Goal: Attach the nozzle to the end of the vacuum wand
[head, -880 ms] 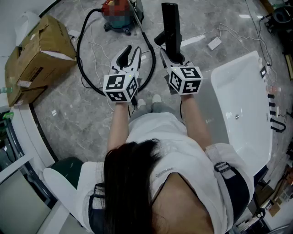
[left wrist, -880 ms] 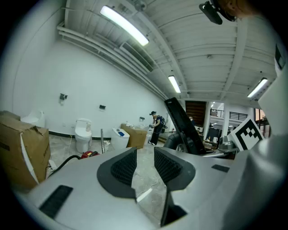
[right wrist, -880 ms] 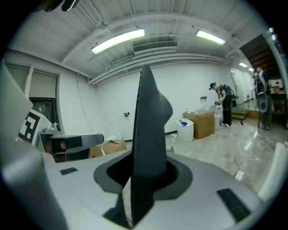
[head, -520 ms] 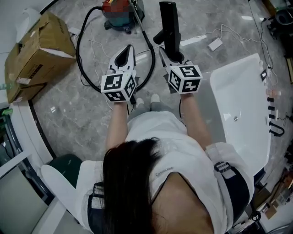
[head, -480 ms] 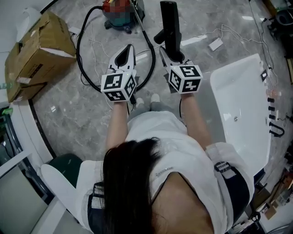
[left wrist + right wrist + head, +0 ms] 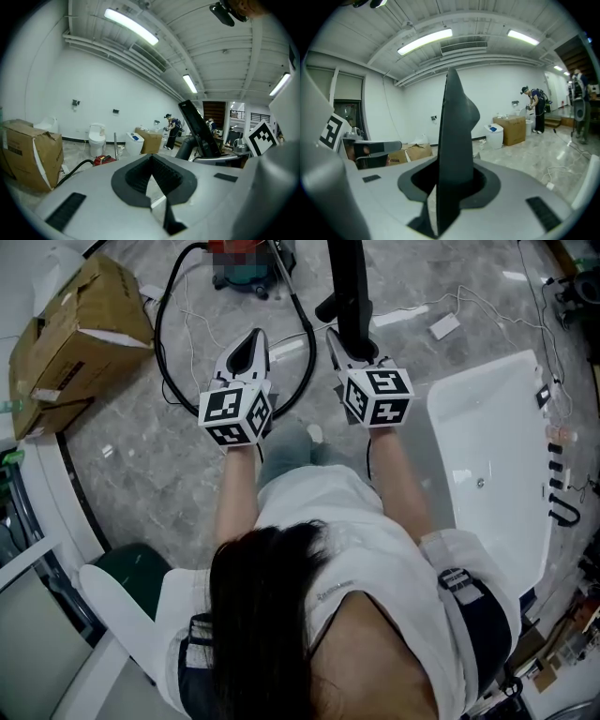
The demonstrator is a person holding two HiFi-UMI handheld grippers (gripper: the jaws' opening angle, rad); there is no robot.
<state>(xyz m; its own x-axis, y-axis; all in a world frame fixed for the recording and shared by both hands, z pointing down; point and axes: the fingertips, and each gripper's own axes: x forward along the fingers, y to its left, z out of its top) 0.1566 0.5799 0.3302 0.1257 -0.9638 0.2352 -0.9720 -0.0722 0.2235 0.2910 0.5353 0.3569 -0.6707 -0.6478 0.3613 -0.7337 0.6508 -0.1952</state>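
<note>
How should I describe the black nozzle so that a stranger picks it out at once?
Start at the white bathtub on the right of the head view. Just left of it is the right gripper, and the black nozzle stands clamped between its jaws. It is stiff and straight, unlike the black hose that curves over the floor beside it.

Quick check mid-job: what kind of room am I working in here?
Likely a bathroom-fixture storeroom or test space, not a home: a white bathtub sits loose on the stone floor, toilets stand in the open along the wall, and cardboard boxes lie about.
</note>
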